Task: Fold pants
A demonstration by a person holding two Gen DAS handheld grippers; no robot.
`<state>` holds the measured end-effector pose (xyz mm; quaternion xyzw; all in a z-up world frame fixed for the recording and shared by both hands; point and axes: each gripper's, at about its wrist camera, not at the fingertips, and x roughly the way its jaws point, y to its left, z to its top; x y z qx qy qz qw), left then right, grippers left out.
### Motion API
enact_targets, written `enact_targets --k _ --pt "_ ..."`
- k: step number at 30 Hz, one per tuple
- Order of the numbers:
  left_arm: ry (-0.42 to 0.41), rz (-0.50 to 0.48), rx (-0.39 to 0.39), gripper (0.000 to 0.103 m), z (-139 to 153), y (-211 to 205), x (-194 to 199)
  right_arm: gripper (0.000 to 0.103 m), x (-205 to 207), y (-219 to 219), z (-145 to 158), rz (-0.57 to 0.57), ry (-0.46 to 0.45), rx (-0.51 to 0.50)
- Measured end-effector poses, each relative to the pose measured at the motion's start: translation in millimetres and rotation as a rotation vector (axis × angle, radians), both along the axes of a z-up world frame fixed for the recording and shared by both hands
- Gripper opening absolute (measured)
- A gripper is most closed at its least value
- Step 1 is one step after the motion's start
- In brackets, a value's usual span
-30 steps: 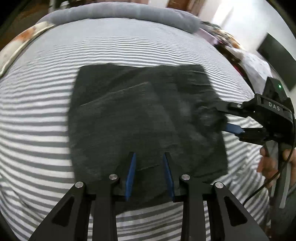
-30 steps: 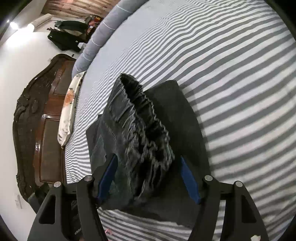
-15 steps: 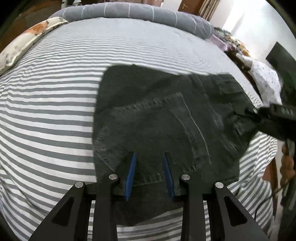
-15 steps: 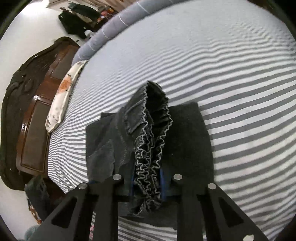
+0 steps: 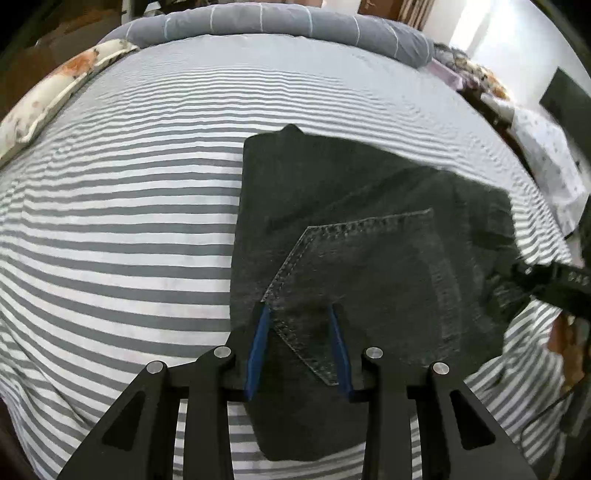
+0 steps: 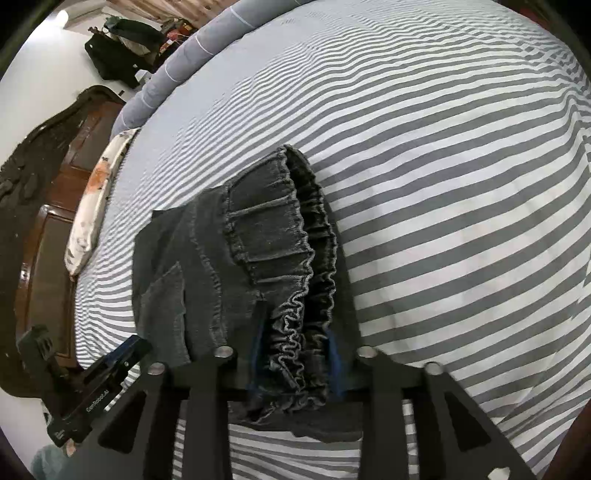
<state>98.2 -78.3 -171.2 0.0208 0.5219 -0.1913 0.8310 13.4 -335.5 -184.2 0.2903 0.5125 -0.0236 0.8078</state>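
Two hand-held grippers work on one pair of dark grey pants, which lies folded on a bed covered by a grey-and-white striped sheet. In the left wrist view the pants fill the centre and lower right of the frame, a stitched back pocket facing up. The left hand-held gripper comes in from the bottom edge with its blue-padded fingers straddling the near edge of the cloth by the pocket's lower corner; its jaws have just been opening slightly, and whether the pads press on the fabric cannot be told.

In the right wrist view the gathered elastic waistband runs from the middle of the frame down to the bottom centre, where it bunches between the fingers of the right hand-held gripper. Those jaws have just been opening after a tighter squeeze, and the ruffled band fills the gap between the blue pads; they look closed on it.

A white pillow with orange blotches lies at the upper left of the left wrist view, and a grey rolled blanket crosses the top. A dark carved wooden headboard stands along the left side of the right wrist view, and the left hand-held gripper shows there at the lower left, just beside the pants.
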Motion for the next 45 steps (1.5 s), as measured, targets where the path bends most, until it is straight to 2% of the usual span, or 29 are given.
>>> enact_targets --k 4,6,8,13,16,18,25,32,36,40,42,45 --pt "-0.036 -0.022 0.065 0.039 -4 -8 -2 0.05 -3 5 2 0.002 -0.001 -0.075" --pt "-0.061 -0.029 0.097 0.043 -5 -12 -3 0.06 -4 6 1 0.0 0.002 -0.113" --pt "-0.073 -0.03 0.115 0.047 -5 -15 -3 0.064 -5 7 -1 -0.006 0.007 -0.143" --pt "-0.076 -0.015 0.121 0.048 2 -11 -8 0.068 -8 16 4 0.002 0.015 -0.209" --pt "-0.085 -0.034 0.121 0.049 4 -10 -24 0.072 -15 27 9 0.037 0.014 -0.246" --pt "-0.102 -0.056 0.132 0.049 4 -7 -39 0.078 -21 33 10 0.049 0.018 -0.257" --pt "-0.081 -0.085 0.162 0.054 -10 -9 -51 0.078 -29 41 -10 0.079 0.071 -0.257" --pt "-0.056 -0.057 0.138 0.064 -19 -3 -47 0.08 -30 35 -23 0.073 0.087 -0.223" --pt "-0.006 -0.016 0.086 0.068 -23 7 -39 0.081 -29 31 -28 0.065 0.09 -0.189" --pt "-0.021 -0.009 0.071 0.068 -8 10 -37 0.08 -34 28 -13 0.069 0.061 -0.219" --pt "-0.073 -0.004 0.02 0.068 11 15 -35 0.08 -39 28 8 0.055 0.018 -0.289" --pt "-0.156 -0.005 -0.005 0.068 37 15 -21 0.08 -39 33 44 0.059 -0.09 -0.361"
